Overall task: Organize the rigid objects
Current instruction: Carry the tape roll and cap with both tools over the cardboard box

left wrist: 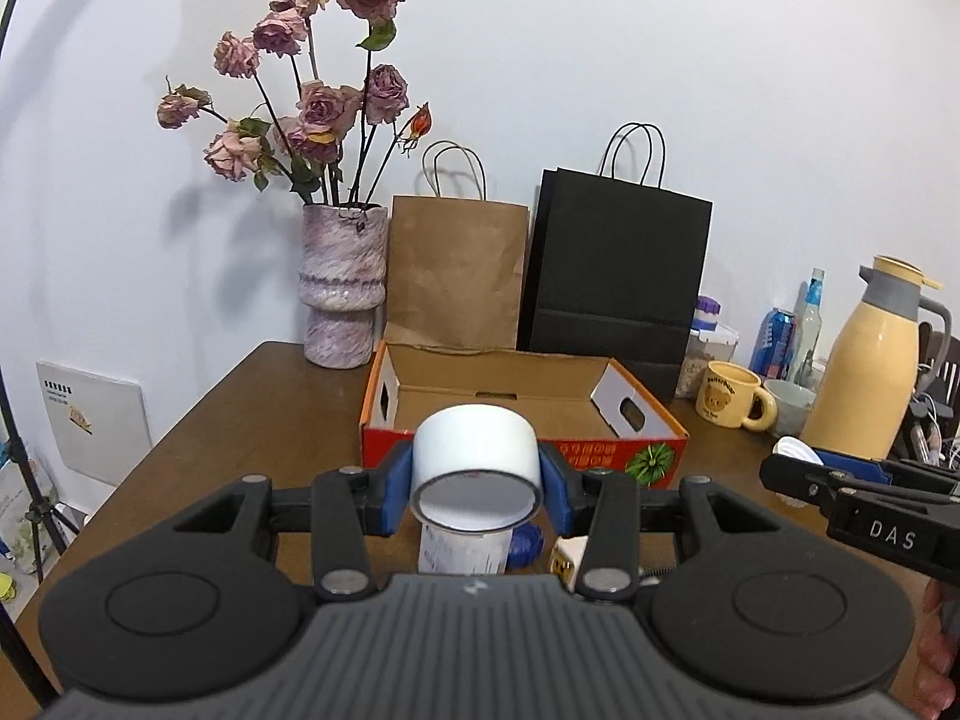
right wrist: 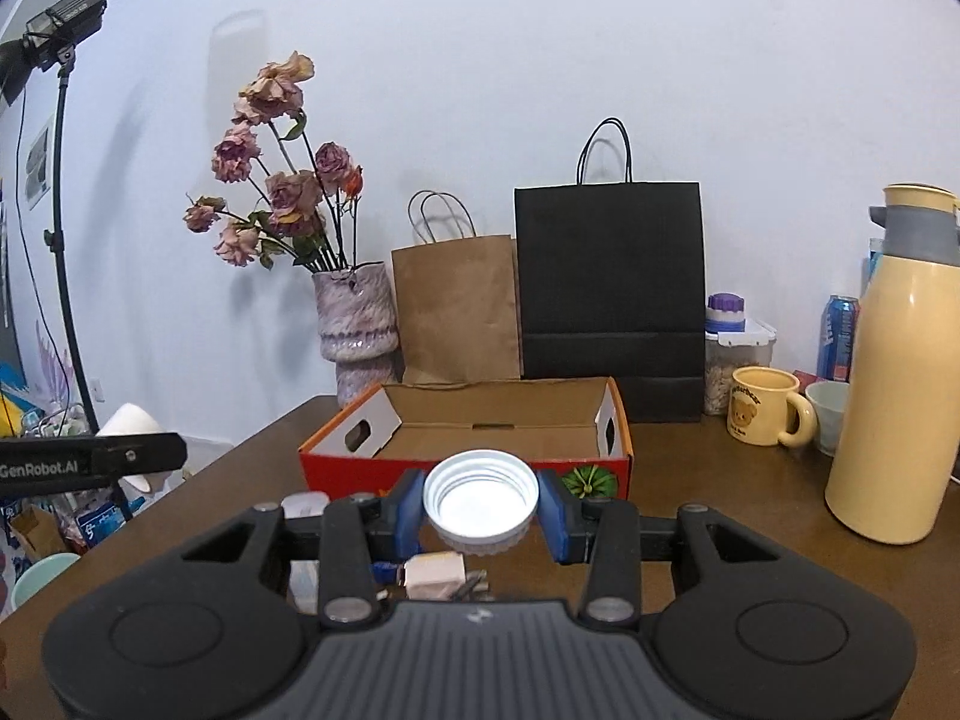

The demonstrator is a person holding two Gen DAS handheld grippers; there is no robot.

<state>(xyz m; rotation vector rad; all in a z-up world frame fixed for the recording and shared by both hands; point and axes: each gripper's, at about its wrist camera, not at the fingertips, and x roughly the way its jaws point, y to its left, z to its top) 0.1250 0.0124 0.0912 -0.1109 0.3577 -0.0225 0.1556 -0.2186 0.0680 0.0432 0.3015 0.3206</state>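
Observation:
My left gripper (left wrist: 477, 483) is shut on a white roll of tape (left wrist: 474, 450), held above the table just in front of the open red cardboard box (left wrist: 522, 450). My right gripper (right wrist: 480, 510) is shut on a white screw lid (right wrist: 480, 498), its threaded hollow facing the camera, also lifted in front of the same box (right wrist: 462, 468). Inside the box I see only bare cardboard. Under the left gripper stand a white jar (left wrist: 465, 549) and a blue cap (left wrist: 528, 543). A pink plug adapter (right wrist: 433, 576) lies beneath the right gripper.
Behind the box stand a vase of dried roses (left wrist: 342, 288), a brown paper bag (left wrist: 456, 276) and a black paper bag (left wrist: 618, 276). At the right are a yellow bear mug (right wrist: 762, 405), a cream thermos jug (right wrist: 894, 396), a bowl and cans. A lamp stand (right wrist: 60, 210) rises at the left.

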